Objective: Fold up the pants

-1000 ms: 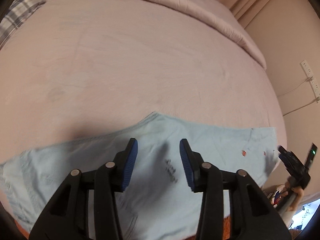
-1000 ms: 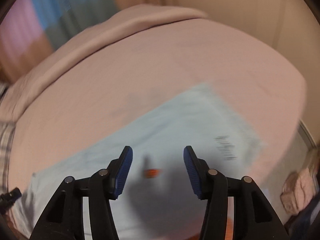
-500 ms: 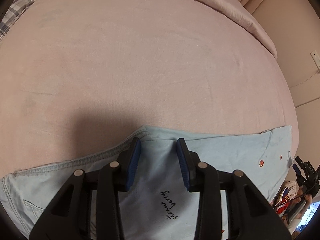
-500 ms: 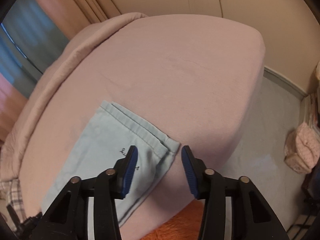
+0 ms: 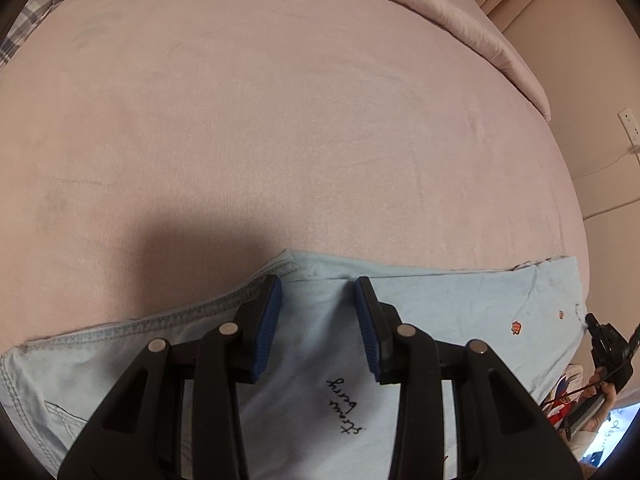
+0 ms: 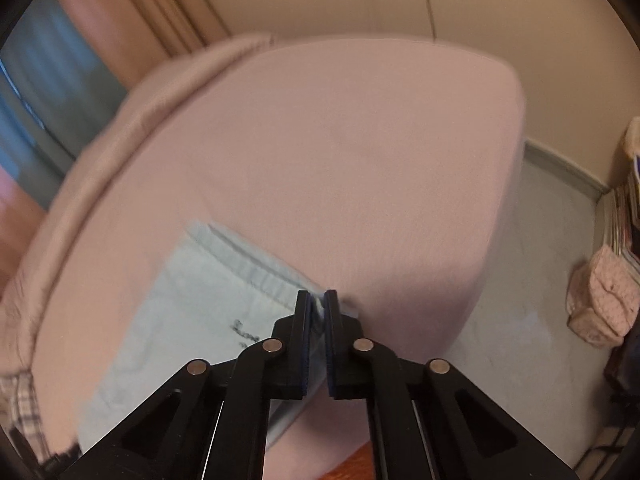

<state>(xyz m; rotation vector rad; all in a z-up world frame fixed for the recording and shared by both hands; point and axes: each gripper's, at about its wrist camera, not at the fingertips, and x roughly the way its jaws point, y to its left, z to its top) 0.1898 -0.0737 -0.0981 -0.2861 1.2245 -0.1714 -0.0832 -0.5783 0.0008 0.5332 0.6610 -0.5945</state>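
— Two claws, one pair of pants (image 5: 420,300): where do we have them?

— Our pants lie flat along the near edge of the pink bed (image 5: 280,120). Our left claw (image 5: 318,332) is spread wide just above the fabric, gripping nothing.

— And our right claw (image 6: 318,344)?

— Clenched on the hem corner of the pants (image 6: 192,300), near the bed's (image 6: 360,160) corner.

Place: a home bedroom is showing in both views.
Bed (image 5: 320,120): a wide mattress under a pink sheet is filling most of each view.
Duvet (image 5: 460,12): a folded pink cover is lying along the far edge.
Curtains (image 6: 132,12): long drapes are hanging beside the bed.
Wall socket (image 5: 630,122): a cable is trailing from it.
Floor (image 6: 532,264): grey carpet is meeting a skirting board.
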